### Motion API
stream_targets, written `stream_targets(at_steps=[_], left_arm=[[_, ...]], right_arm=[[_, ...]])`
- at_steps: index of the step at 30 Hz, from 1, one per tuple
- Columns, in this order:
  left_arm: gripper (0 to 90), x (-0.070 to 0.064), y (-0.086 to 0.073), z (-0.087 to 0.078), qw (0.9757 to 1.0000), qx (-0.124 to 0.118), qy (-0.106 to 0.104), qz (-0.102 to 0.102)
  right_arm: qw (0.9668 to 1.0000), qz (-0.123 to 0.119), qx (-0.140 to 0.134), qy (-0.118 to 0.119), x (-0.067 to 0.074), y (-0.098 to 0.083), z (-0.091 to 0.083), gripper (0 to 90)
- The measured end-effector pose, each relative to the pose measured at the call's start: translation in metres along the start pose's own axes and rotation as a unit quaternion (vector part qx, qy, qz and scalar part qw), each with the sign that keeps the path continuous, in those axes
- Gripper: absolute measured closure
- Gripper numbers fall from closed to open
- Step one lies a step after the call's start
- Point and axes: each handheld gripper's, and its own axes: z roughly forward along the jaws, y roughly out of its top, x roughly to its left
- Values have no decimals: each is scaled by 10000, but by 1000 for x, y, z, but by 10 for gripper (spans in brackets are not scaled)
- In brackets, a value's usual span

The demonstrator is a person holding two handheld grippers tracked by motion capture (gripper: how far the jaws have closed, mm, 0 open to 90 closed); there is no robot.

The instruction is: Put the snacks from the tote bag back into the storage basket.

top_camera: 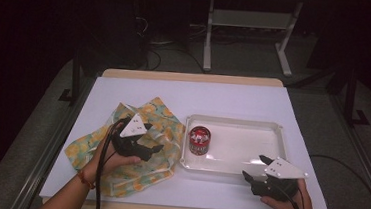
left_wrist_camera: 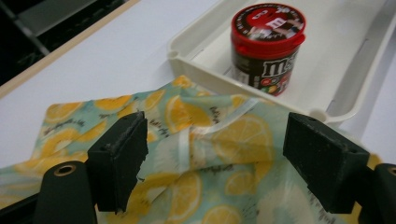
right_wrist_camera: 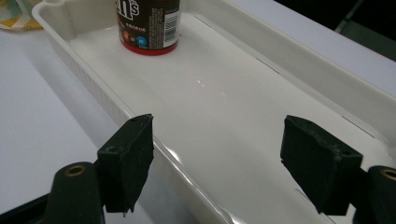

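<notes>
High view is showing a crumpled lemon-print cloth (top_camera: 135,145) lying on the white worktop (top_camera: 224,97) beside a glossy rectangular plastic tray (top_camera: 272,127). Left tool (top_camera: 152,150) is hovering wide apart over the cloth; right tool (top_camera: 253,167), also apart, is straddling the tray's rim.

A desk (top_camera: 139,88) is seen carrying a cloth (top_camera: 119,154) on its left half and a tray (top_camera: 272,129) on its right half, the two lying just beside each other. A candy jar (top_camera: 200,139) is stood upright in the tray, at its left end, near the cloth's edge. The left tongs (top_camera: 156,149) are held over the cloth, jaws spread and pointed toward the jar. The right tongs (top_camera: 254,167) are held at the tray's near right corner, jaws spread across its near rim. Behind the desk, a frame's legs (top_camera: 209,36) are set on the floor.
</notes>
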Motion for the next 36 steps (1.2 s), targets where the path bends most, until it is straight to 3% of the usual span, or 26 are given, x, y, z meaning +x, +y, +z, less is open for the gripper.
stream_targets(at_steps=[7, 15, 24, 36], left_arm=[[217, 5, -14, -12, 9999, -129, 60, -87], [213, 9, -30, -21, 9999, -3, 148, -41], [212, 17, -52, -37, 9994, -41, 238, -251], [210, 20, -73, -51, 9986, -134, 381, -355]], right_arm=[[10000, 0, 2, -3, 0, 0, 0, 250], [10000, 11, -3, -7, 0, 0, 0, 250], [10000, 8, -21, -8, 0, 1, 0, 250], [10000, 2, 14, -5, 1, 1, 0, 250]])
